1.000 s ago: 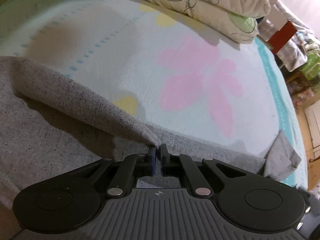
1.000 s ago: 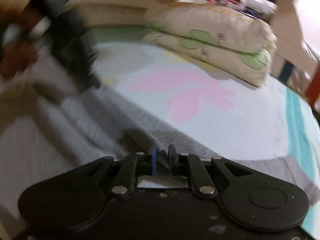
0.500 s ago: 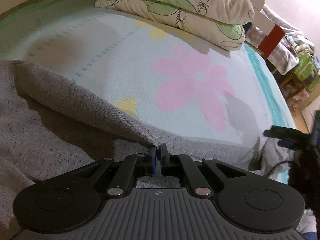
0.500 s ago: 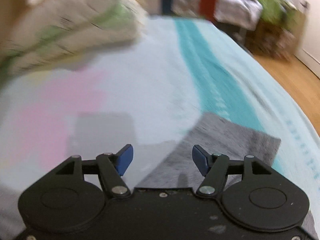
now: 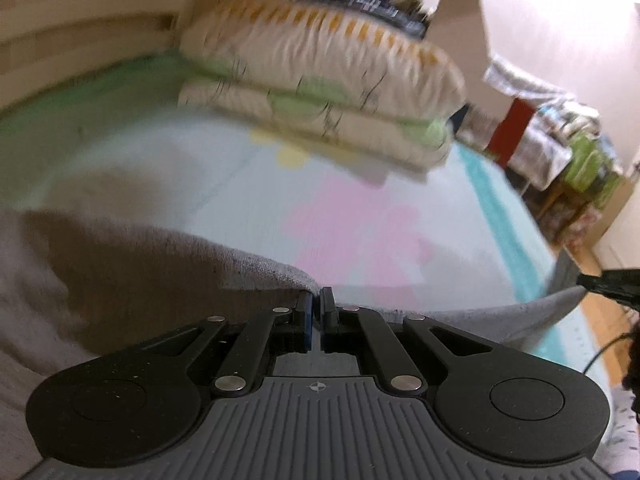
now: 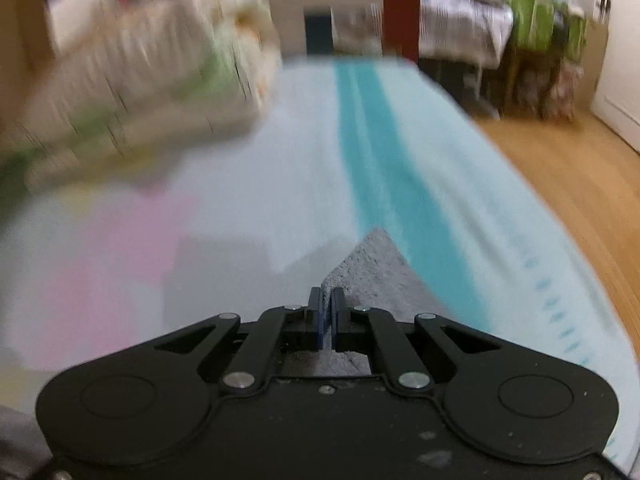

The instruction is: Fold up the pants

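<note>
The grey pants [image 5: 132, 264] lie on the bed and fill the lower left of the left wrist view. My left gripper [image 5: 316, 300] is shut on a fold of the pants and holds it lifted off the bed. In the right wrist view, my right gripper [image 6: 326, 300] is shut on a grey corner of the pants [image 6: 372, 264], raised to a point above the sheet. The right gripper's tip [image 5: 600, 280] shows at the right edge of the left wrist view, holding that same stretched corner. Both views are motion-blurred.
The bed sheet [image 5: 224, 184] is pale blue with a pink flower print and a teal stripe [image 6: 380, 160]. Two stacked pillows [image 5: 320, 92] lie at the head. The wooden floor [image 6: 560, 184] and cluttered furniture [image 6: 500, 28] are past the right bed edge.
My right gripper, open over the pants corner half a second ago, has shut on it and lifted it. My left gripper has stayed shut on the fold and risen, tilting up toward the pillows.
</note>
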Motion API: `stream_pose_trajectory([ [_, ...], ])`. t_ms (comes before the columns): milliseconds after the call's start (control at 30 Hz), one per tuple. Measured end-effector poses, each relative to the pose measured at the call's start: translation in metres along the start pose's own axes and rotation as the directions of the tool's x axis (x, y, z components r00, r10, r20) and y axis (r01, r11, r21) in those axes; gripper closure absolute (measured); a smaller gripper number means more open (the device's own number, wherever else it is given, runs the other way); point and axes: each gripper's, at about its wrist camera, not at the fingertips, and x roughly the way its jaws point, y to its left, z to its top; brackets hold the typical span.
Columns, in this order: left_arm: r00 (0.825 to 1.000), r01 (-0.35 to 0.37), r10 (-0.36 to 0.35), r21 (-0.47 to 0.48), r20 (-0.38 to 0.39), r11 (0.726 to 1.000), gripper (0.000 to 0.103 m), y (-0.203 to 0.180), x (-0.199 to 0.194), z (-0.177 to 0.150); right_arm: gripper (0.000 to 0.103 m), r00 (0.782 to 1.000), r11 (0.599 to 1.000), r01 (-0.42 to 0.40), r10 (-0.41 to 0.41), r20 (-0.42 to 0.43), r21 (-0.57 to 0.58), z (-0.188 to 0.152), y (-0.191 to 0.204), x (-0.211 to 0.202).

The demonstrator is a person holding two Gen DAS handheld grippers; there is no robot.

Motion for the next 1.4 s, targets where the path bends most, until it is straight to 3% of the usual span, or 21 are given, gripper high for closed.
stream_pose_trajectory([
  [100, 0.997, 0.017, -0.021, 0.058, 0.073, 0.998, 0.1, -0.012, -0.042, -0.014, 0.099, 0.996, 0.999, -0.036, 0.034, 0.078, 0.033, -0.012, -0.025, -0.056],
  [200, 0.996, 0.037, -0.045, 0.111, 0.072, 0.993, 0.1, -0.026, -0.07, -0.048, 0.099, 0.997, 0.996, -0.039, 0.033, 0.075, 0.077, -0.044, -0.044, -0.091],
  [267, 0.999, 0.043, -0.045, 0.128, 0.018, 0.991, 0.1, -0.029, -0.077, -0.079, 0.099, 1.0, 0.997, -0.005, 0.003, 0.021, 0.078, -0.075, -0.054, -0.098],
  [333, 0.996, 0.036, -0.024, 0.141, -0.089, 0.989, 0.1, -0.029, -0.069, -0.113, 0.099, 0.997, 0.994, 0.029, -0.022, -0.073, 0.105, -0.11, -0.064, -0.089],
  [433, 0.97, 0.026, -0.003, 0.091, -0.243, 0.996, 0.1, -0.015, -0.052, -0.15, 0.096, 0.975, 0.989, 0.069, -0.04, -0.216, 0.127, -0.153, -0.073, -0.063],
  [500, 0.958, 0.006, 0.021, 0.094, -0.284, 0.996, 0.1, -0.008, -0.046, -0.159, 0.092, 0.967, 0.989, 0.09, -0.058, -0.25, 0.118, -0.167, -0.072, -0.056],
  [567, 0.959, 0.001, 0.026, 0.097, -0.281, 0.995, 0.1, -0.004, -0.045, -0.156, 0.088, 0.968, 0.989, 0.095, -0.065, -0.241, 0.117, -0.168, -0.07, -0.058],
  [600, 0.96, 0.006, 0.024, 0.105, -0.28, 0.994, 0.1, -0.004, -0.044, -0.153, 0.083, 0.971, 0.989, 0.092, -0.062, -0.23, 0.118, -0.166, -0.07, -0.059],
  [667, 0.963, 0.007, 0.023, 0.112, -0.267, 0.994, 0.1, -0.003, -0.047, -0.152, 0.048, 0.976, 0.988, 0.104, -0.08, -0.203, 0.114, -0.16, -0.071, -0.06],
  [700, 0.965, 0.011, 0.02, 0.118, -0.26, 0.993, 0.1, -0.003, -0.047, -0.15, 0.045, 0.977, 0.987, 0.123, -0.102, -0.189, 0.105, -0.157, -0.069, -0.061],
  [900, 0.971, 0.046, 0.005, 0.206, -0.241, 0.978, 0.1, -0.016, -0.058, -0.152, 0.045, 0.981, 0.988, 0.139, -0.127, -0.147, 0.072, -0.153, -0.069, -0.054],
  [933, 0.97, 0.05, 0.004, 0.218, -0.241, 0.975, 0.1, -0.016, -0.058, -0.154, 0.06, 0.983, 0.989, 0.135, -0.125, -0.138, 0.067, -0.154, -0.07, -0.056],
  [967, 0.969, 0.053, 0.002, 0.217, -0.246, 0.975, 0.1, -0.015, -0.058, -0.154, 0.085, 0.984, 0.99, 0.127, -0.117, -0.134, 0.063, -0.155, -0.07, -0.056],
  [1000, 0.967, 0.056, -0.002, 0.207, -0.255, 0.977, 0.1, -0.013, -0.059, -0.154, 0.098, 0.984, 0.991, 0.119, -0.109, -0.137, 0.064, -0.155, -0.069, -0.056],
  [1400, 0.971, 0.048, -0.002, 0.189, -0.238, 0.981, 0.099, -0.004, -0.064, -0.146, 0.099, 0.994, 0.993, 0.105, -0.103, -0.03, 0.052, -0.147, -0.072, -0.104],
])
